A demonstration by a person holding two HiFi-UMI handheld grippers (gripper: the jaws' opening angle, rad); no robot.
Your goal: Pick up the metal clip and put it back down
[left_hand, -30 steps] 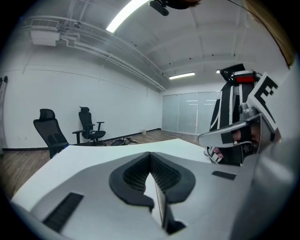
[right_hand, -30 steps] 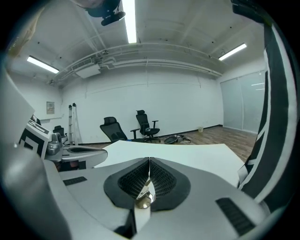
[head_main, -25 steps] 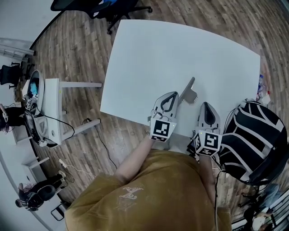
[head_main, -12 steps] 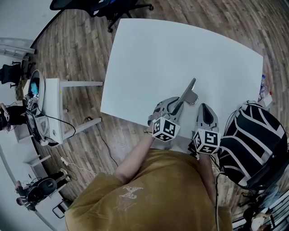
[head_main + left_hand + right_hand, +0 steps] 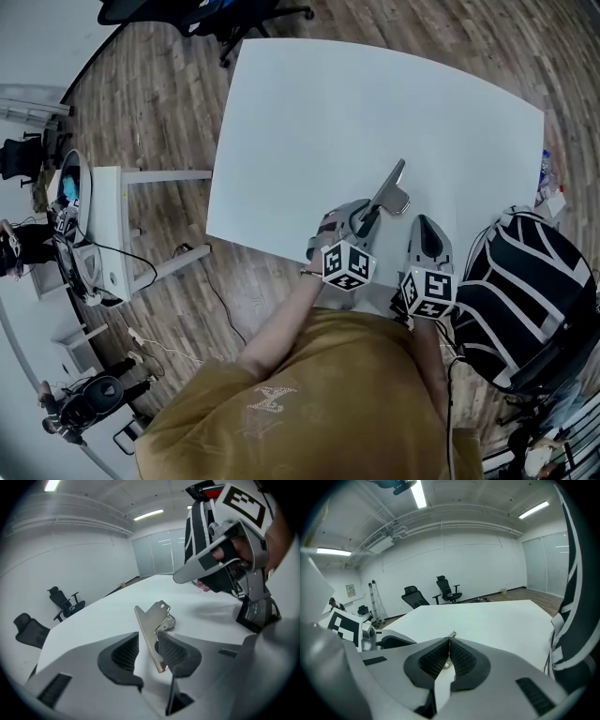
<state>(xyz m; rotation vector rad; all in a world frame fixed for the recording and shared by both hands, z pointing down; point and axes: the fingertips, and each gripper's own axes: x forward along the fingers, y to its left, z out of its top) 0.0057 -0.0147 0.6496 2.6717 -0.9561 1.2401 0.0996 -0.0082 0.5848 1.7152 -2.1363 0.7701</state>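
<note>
The metal clip [image 5: 392, 190] lies on the white table [image 5: 328, 112] near its front edge. In the left gripper view the flat silver plate of the clip [image 5: 151, 625] stands between the two dark pads and leans against the right one. My left gripper [image 5: 361, 216] is just behind the clip and its jaws are opening, with a gap between the left pad and the plate. My right gripper [image 5: 427, 227] rests to the right of the clip, shut with nothing in it. Past its tips a sliver of the clip [image 5: 452, 634] shows.
A black and white striped backpack [image 5: 525, 281] sits close to the table's right corner. A small white side desk [image 5: 103, 225] with gear stands on the wood floor at left. Office chairs [image 5: 447, 590] stand beyond the far edge of the table.
My left gripper has rolled and moved a little to the right, closer to the clip. The clip stays at about the same spot on the table. The right gripper has hardly moved.
</note>
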